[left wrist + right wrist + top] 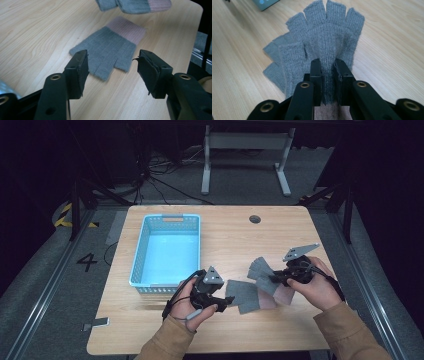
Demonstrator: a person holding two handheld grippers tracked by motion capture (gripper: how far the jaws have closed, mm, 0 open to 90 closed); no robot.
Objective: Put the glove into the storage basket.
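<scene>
Two grey fingerless gloves with pink cuffs are on the wooden table. One glove lies flat, its cuff pointing away from my left gripper, which is open just short of the glove's finger end, jaws wide apart and holding nothing. The other glove has its fingers fanned toward the basket. My right gripper is shut on this glove, pinching a fold of the grey knit just above the pink cuff.
A light blue perforated basket stands on the left half of the table, close to the left hand. A round cable hole sits near the far edge. The table's right edge runs close behind the right hand.
</scene>
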